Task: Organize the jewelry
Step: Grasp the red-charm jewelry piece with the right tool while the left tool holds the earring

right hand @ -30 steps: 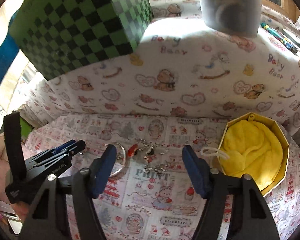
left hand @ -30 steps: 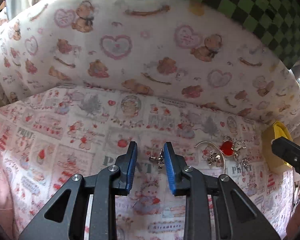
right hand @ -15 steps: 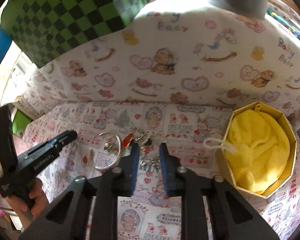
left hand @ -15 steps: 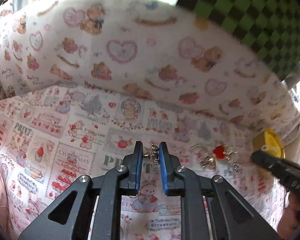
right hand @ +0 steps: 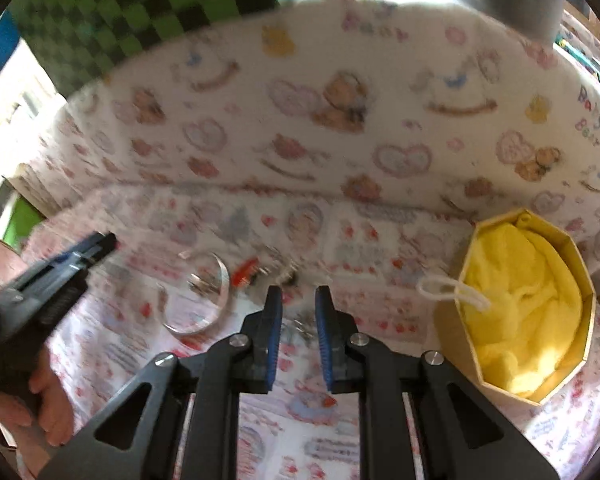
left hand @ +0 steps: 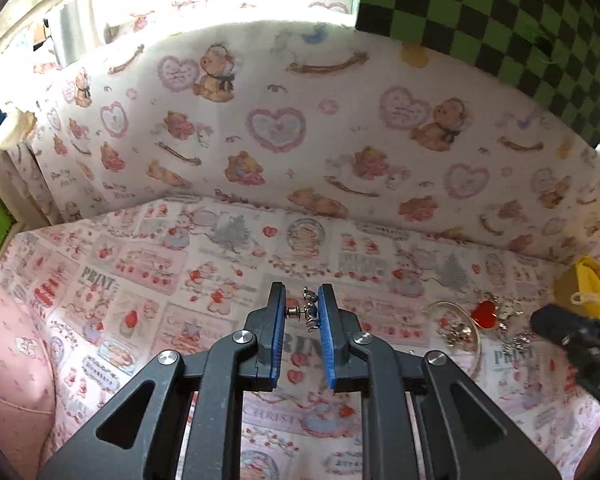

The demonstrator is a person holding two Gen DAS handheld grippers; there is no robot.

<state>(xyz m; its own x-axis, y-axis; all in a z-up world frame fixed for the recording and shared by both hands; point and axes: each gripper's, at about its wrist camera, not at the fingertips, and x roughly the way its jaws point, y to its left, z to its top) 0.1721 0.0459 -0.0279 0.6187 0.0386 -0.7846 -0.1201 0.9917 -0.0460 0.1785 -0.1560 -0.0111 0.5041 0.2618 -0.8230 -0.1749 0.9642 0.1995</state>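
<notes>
My left gripper (left hand: 302, 300) is shut on a small silver stud earring (left hand: 306, 310) and holds it above the printed cloth. A silver bangle (left hand: 458, 326) and a red heart charm (left hand: 485, 314) lie to its right, near the yellow-lined box (left hand: 584, 286). My right gripper (right hand: 297, 300) is shut on a small silver chain piece (right hand: 298, 326) just in front of the bangle (right hand: 204, 300) and the red charm (right hand: 244, 270). The octagonal box with yellow cloth (right hand: 528, 308) stands to its right. The right gripper shows in the left wrist view (left hand: 572, 340), the left gripper in the right wrist view (right hand: 60, 272).
A printed cloth (left hand: 148, 280) covers the surface, and a bear-print padded wall (left hand: 300, 128) rises behind it. A green checked box (left hand: 500, 12) sits on top at the back. A pink cushion (left hand: 12, 360) lies at the left.
Both grippers have closed from open. The left closed on the stud earring and lifted it a little. The right closed on the chain piece by the bangle.
</notes>
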